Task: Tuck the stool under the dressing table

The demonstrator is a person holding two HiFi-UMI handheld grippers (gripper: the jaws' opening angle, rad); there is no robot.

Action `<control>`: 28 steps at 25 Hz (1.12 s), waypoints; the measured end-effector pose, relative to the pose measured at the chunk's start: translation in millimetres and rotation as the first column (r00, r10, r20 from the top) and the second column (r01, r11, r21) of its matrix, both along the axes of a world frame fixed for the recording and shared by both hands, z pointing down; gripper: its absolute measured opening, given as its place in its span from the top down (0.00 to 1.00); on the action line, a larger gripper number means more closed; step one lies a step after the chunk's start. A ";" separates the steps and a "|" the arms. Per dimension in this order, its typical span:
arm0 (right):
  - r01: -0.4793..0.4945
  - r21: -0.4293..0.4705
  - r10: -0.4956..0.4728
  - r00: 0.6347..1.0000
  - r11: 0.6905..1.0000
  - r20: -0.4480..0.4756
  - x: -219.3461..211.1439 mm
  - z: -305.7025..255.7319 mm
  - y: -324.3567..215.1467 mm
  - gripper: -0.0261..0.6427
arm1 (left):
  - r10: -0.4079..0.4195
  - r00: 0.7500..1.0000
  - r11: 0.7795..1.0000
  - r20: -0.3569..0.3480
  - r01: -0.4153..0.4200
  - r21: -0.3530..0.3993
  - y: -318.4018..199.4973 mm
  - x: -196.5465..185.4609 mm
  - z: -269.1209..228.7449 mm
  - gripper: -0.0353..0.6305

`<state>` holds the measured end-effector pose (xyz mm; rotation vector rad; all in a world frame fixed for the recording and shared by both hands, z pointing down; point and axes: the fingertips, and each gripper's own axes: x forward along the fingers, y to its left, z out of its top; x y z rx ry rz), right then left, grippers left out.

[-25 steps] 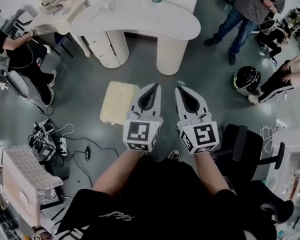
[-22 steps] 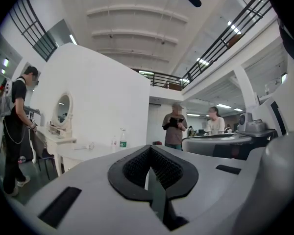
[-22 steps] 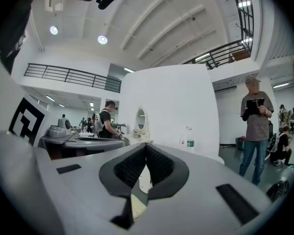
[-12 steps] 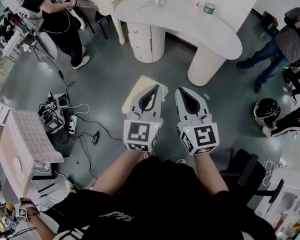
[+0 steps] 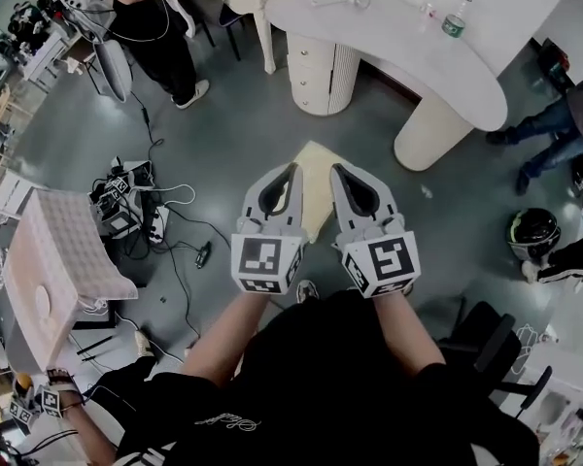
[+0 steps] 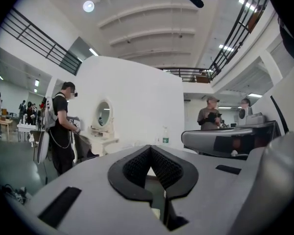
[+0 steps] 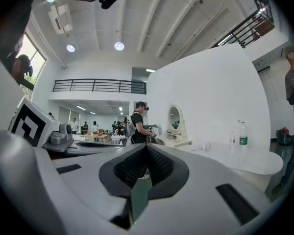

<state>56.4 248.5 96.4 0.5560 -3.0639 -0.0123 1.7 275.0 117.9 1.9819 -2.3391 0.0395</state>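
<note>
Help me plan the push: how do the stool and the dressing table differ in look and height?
The stool is low and boxy; the dressing table is taller, with a curved top on two round supports. The stool is cream, the dressing table white. The stool's visible top is bare; the dressing table carries a bottle. Both stand on the grey floor, apart.

No text is legible; the script (image 5: 220, 418) on the black shirt (image 5: 321, 377) is too small.

The stool (image 5: 316, 178) now shows between the left gripper (image 5: 294, 168) and right gripper (image 5: 336, 169), no longer beside them.
</note>
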 end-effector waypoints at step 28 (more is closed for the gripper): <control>0.128 -0.100 -0.128 0.992 0.987 0.004 -117.1 24.1 -148.9 0.95 | -0.125 0.991 0.986 0.038 0.128 -0.105 -127.9 -119.4 20.6 0.94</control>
